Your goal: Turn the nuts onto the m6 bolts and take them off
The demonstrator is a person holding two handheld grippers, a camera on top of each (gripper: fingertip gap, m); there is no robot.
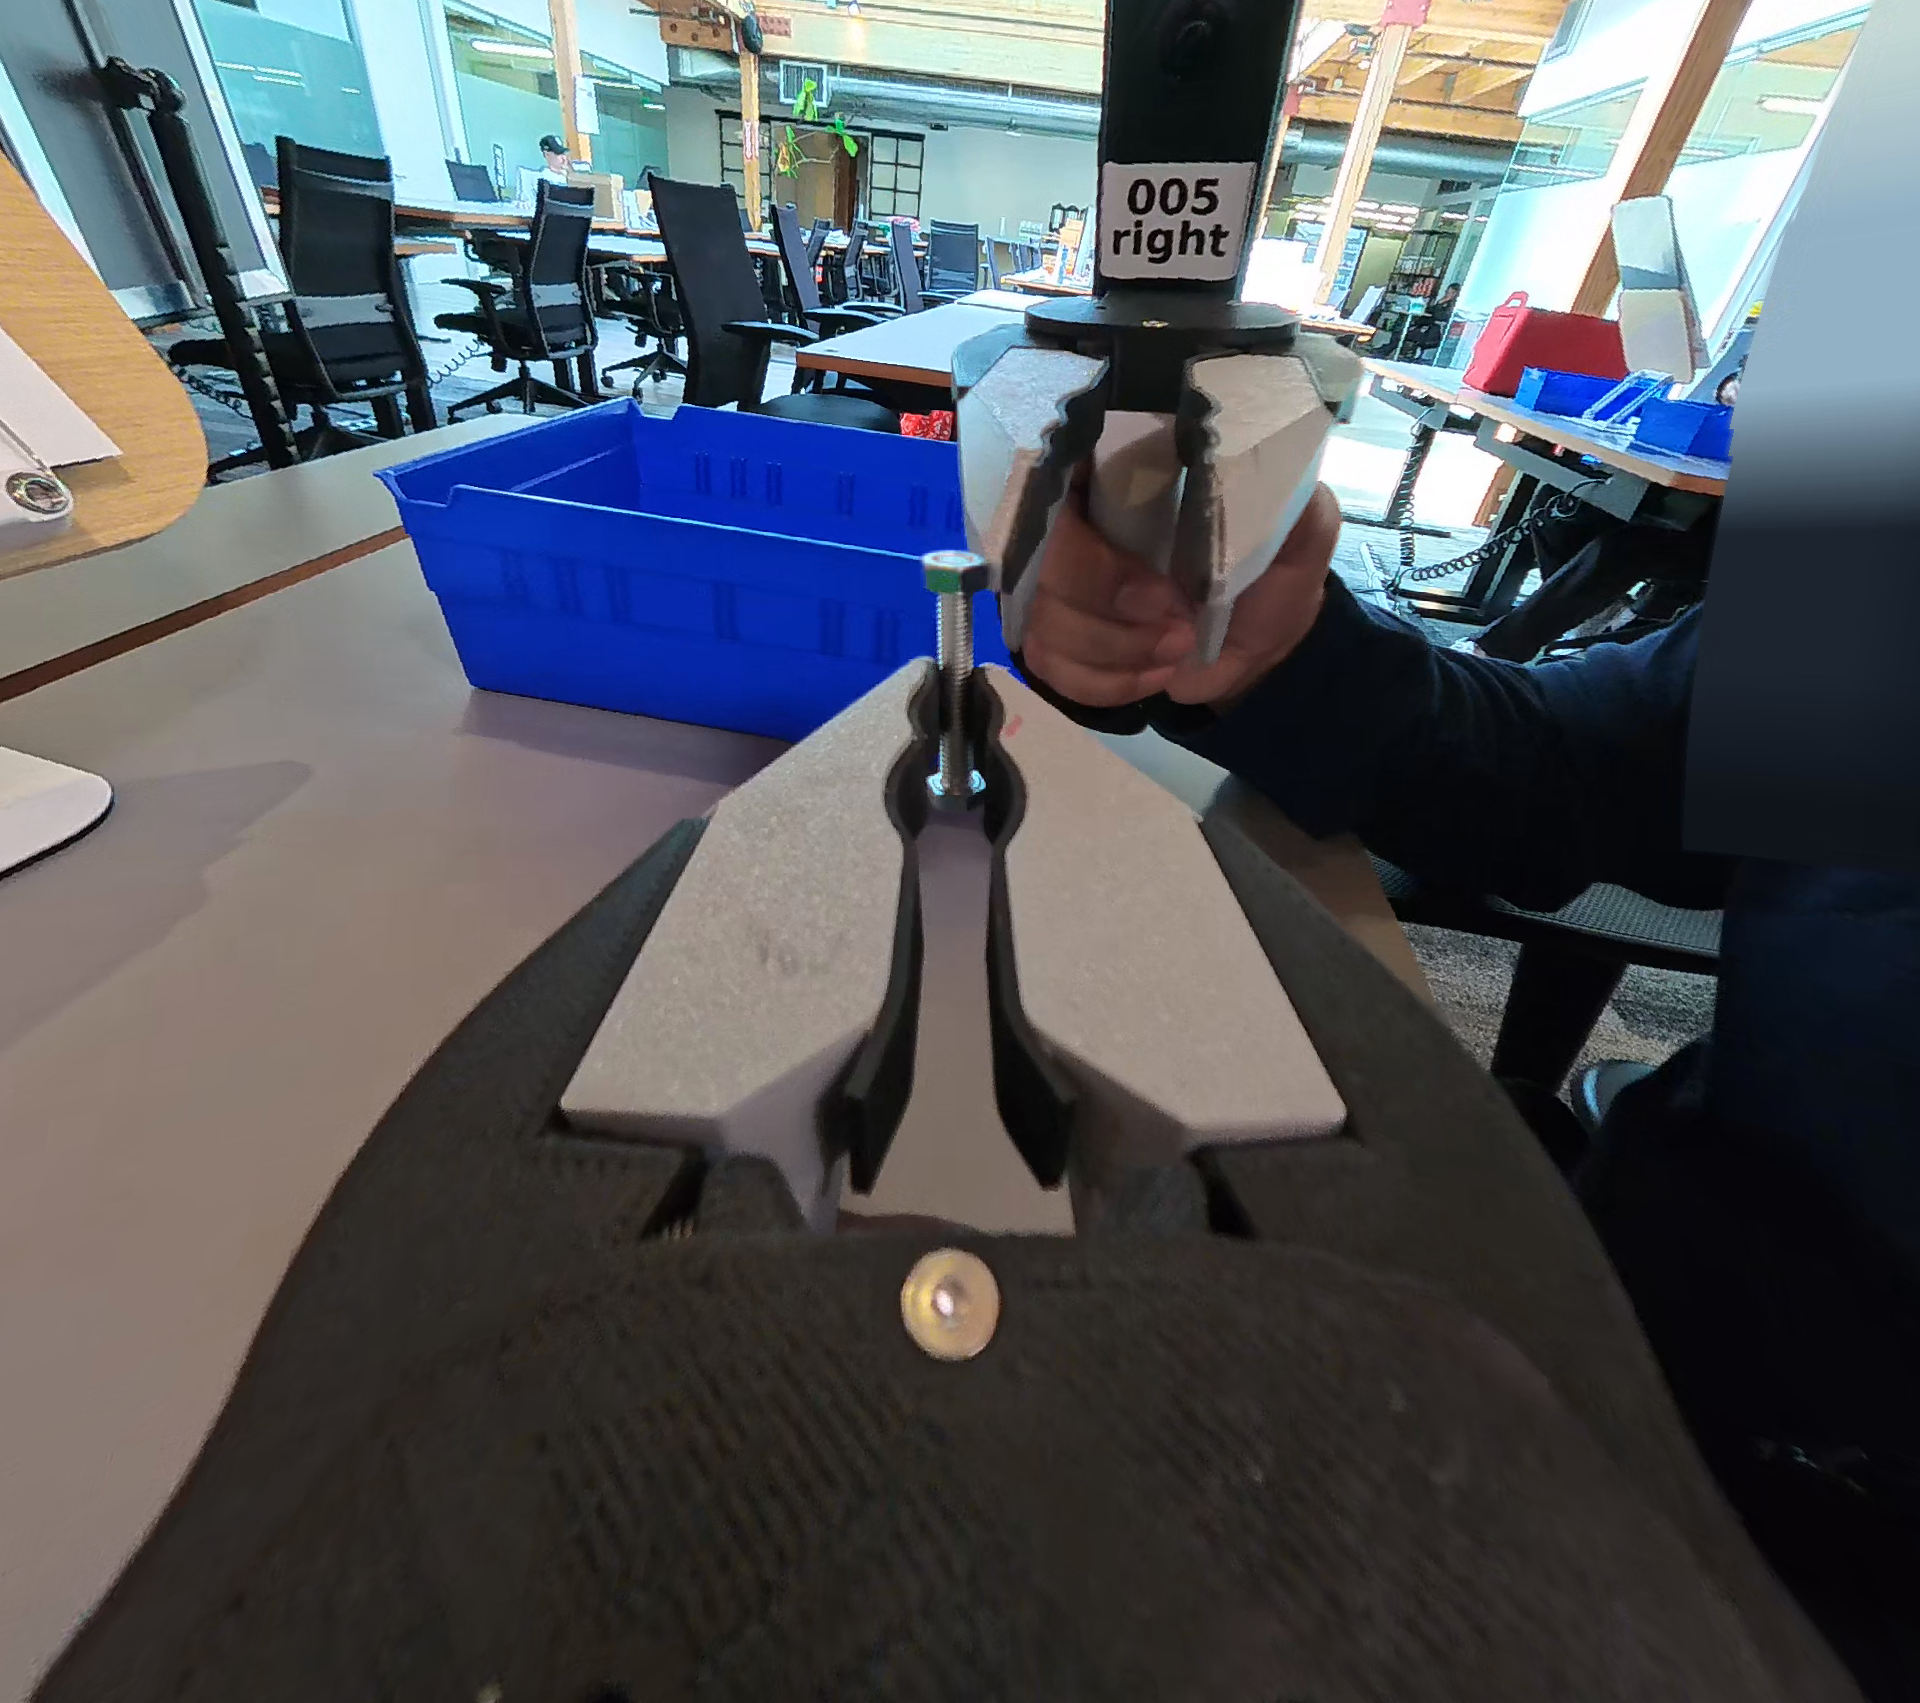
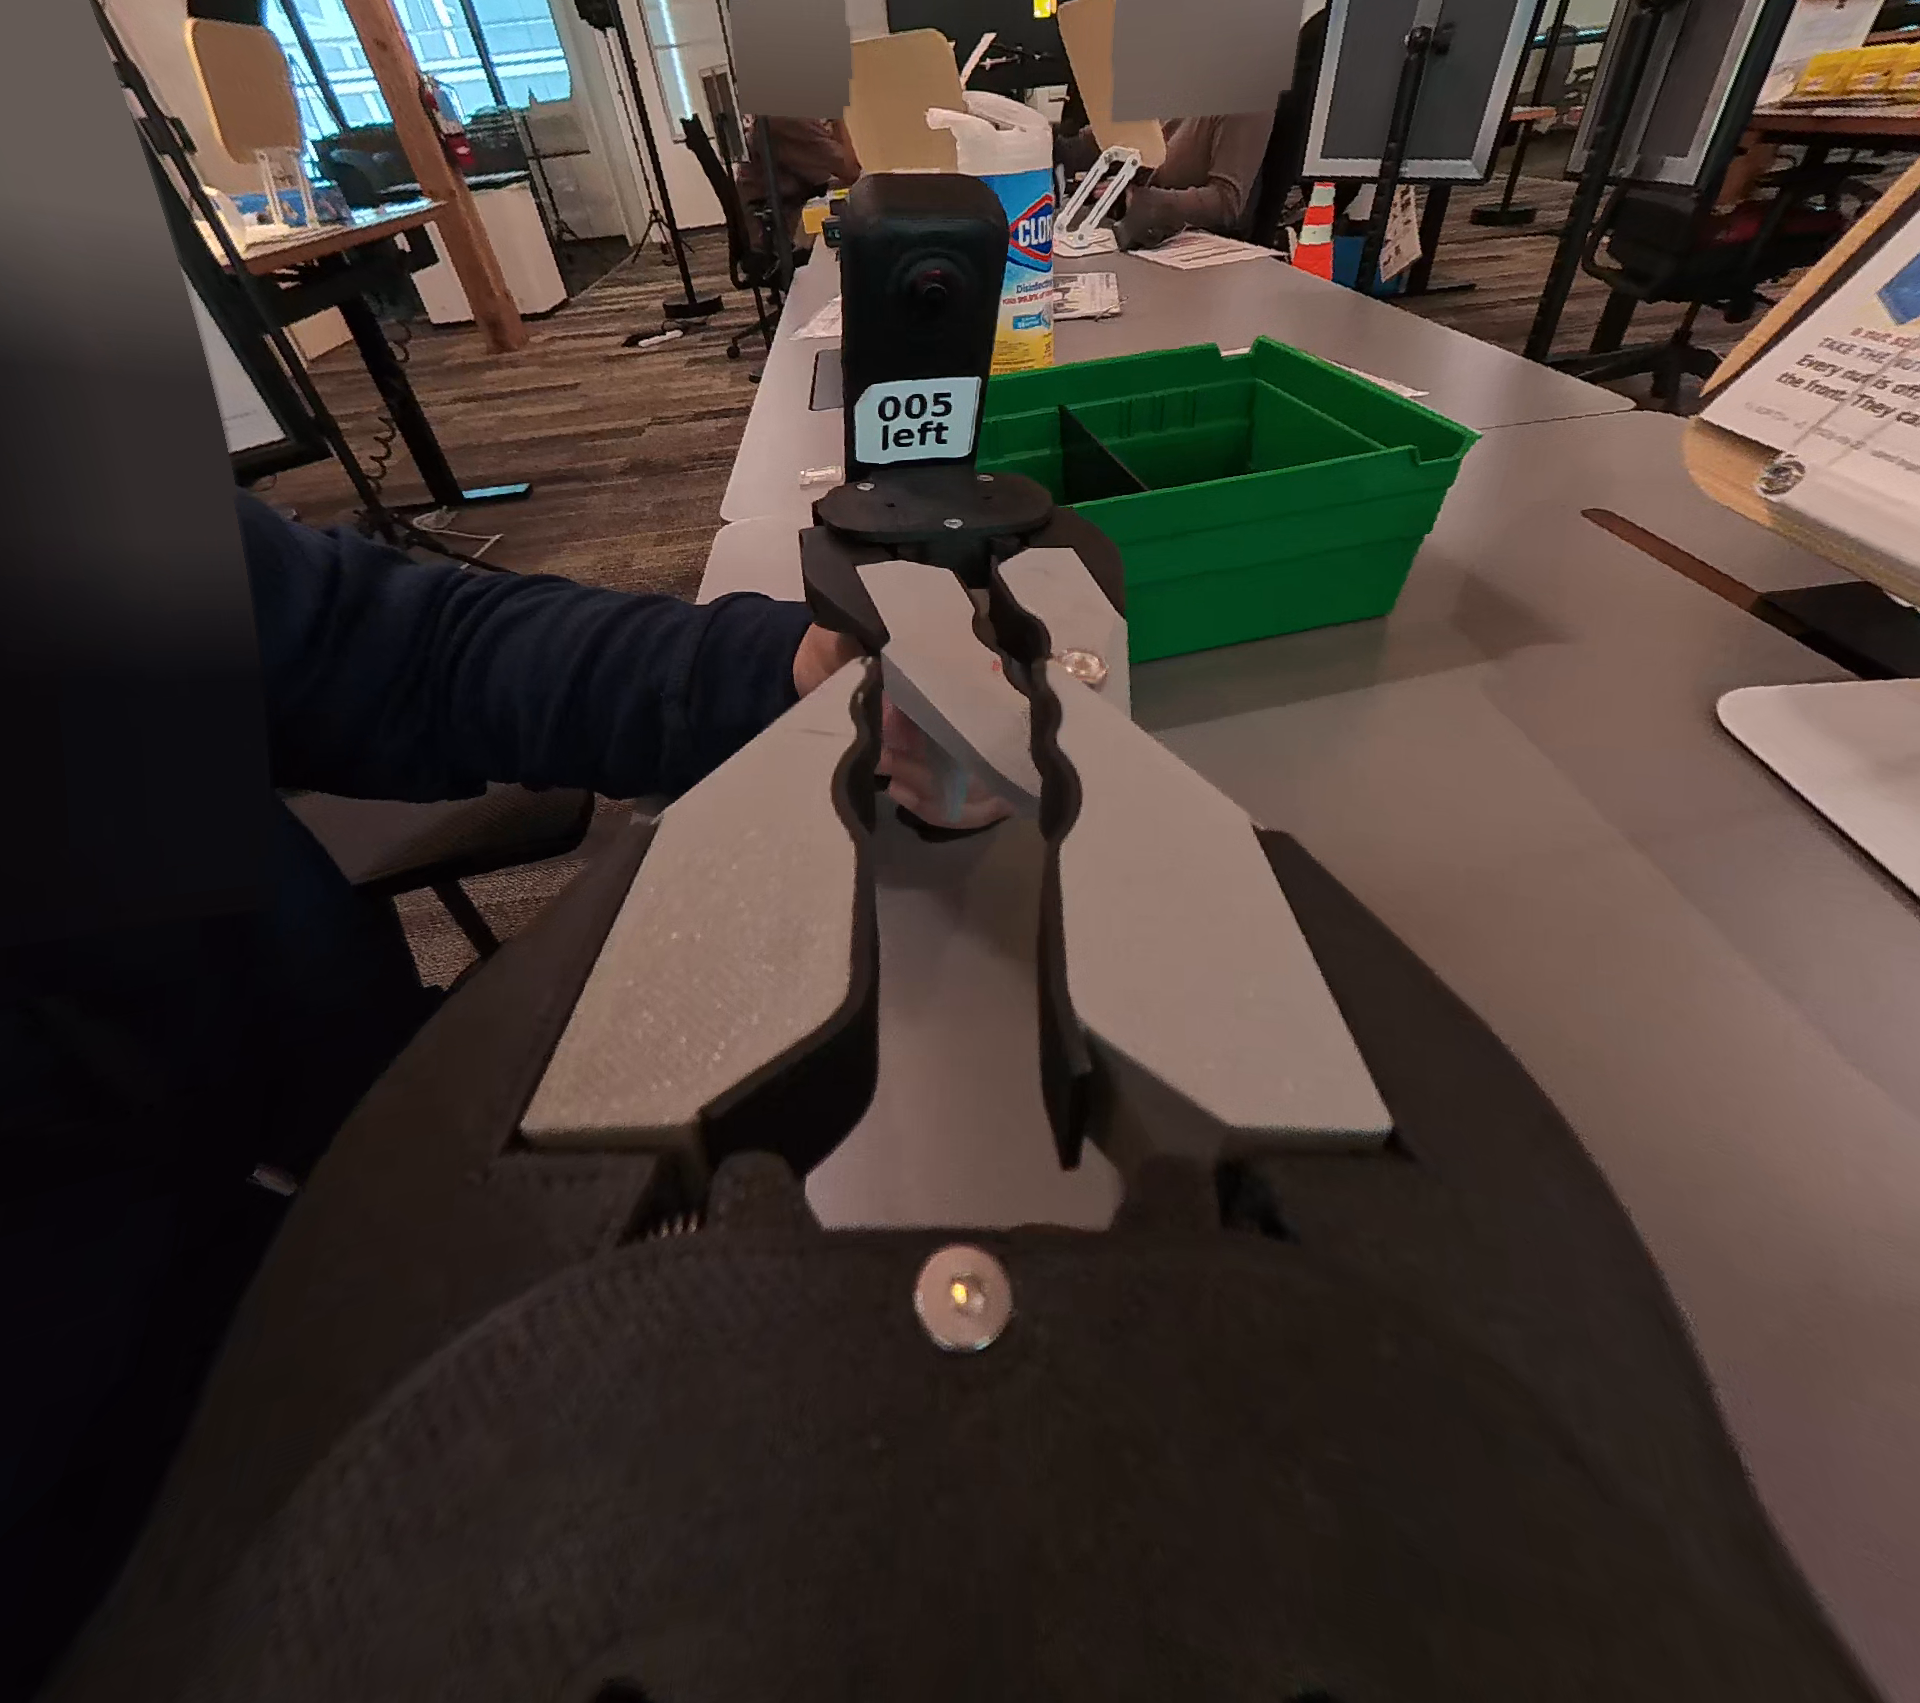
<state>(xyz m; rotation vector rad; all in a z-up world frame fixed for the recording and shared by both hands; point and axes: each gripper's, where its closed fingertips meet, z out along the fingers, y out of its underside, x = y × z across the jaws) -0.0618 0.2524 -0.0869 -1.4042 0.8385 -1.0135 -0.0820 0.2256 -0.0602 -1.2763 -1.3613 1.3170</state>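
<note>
Grey table with a darker wood-coloured edge strip, looks like a couple of desks pushed together. In the left wrist view a blue bin sits on it around 12 o'clock, and a white flat base pokes in at 9. In the right wrist view a green bin with dividers sits at about 1 o'clock, a wipes canister behind it near 12, some papers further back, and a white plate-like base at 3, probably a stand foot.
</note>
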